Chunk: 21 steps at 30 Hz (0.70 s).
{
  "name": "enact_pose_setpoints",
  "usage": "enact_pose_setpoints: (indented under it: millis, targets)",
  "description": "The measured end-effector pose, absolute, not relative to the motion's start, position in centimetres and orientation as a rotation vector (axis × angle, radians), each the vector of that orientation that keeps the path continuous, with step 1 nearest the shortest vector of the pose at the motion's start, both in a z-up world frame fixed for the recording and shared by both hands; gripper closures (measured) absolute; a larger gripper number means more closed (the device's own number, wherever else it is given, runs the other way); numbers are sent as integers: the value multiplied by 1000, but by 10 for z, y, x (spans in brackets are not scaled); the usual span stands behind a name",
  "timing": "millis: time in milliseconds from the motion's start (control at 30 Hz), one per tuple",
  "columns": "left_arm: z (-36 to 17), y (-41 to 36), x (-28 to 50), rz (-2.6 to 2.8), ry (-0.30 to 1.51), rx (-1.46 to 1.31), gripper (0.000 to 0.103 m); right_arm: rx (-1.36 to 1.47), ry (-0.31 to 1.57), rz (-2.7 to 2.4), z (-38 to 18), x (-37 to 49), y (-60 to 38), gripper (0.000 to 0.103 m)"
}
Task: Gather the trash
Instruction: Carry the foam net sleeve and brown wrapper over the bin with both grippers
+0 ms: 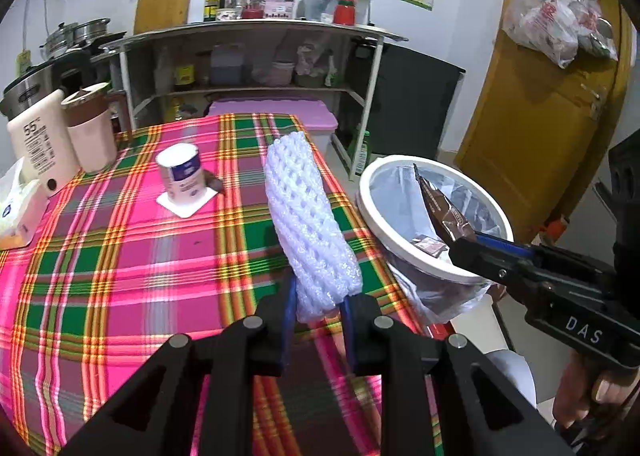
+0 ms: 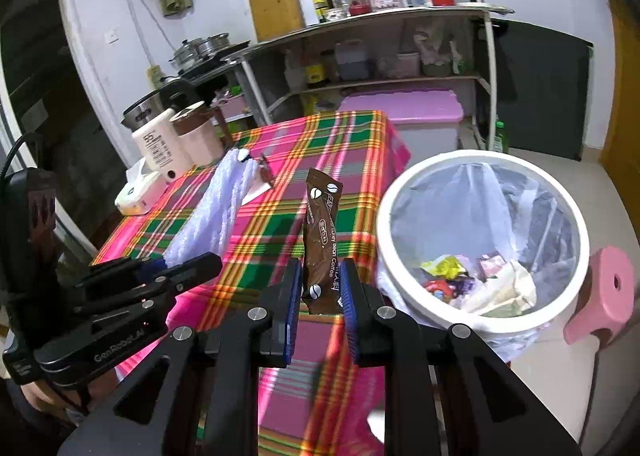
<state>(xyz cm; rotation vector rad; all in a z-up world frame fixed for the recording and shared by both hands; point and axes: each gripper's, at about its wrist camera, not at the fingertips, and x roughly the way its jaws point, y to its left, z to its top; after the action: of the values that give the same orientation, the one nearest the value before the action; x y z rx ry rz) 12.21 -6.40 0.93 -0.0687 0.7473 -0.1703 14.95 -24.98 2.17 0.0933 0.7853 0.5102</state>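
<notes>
The left claw [image 1: 318, 320] gripped a white foam net sleeve [image 1: 308, 224] above the bench [image 1: 120, 256]. The right claw [image 2: 320, 296] clamped a brown coffee sachet [image 2: 322, 240] upright beside the lined bin [image 2: 404, 192], evidently for disposal.

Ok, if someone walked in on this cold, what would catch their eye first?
Probably the loud pink and green plaid tablecloth. Next, the white foam net sleeve pinched in the left gripper above the table, and the brown coffee sachet standing upright in the right gripper. Beside the table sits the white bin with a clear liner, already holding trash.
</notes>
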Motion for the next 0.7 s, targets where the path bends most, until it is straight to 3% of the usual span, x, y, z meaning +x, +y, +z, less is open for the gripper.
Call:
enact_pose_setpoints:
  millis: [700]
  targets:
    - [7, -123, 164, -323, 767, -45, 82, 181, 811, 327, 5, 173, -325, 83]
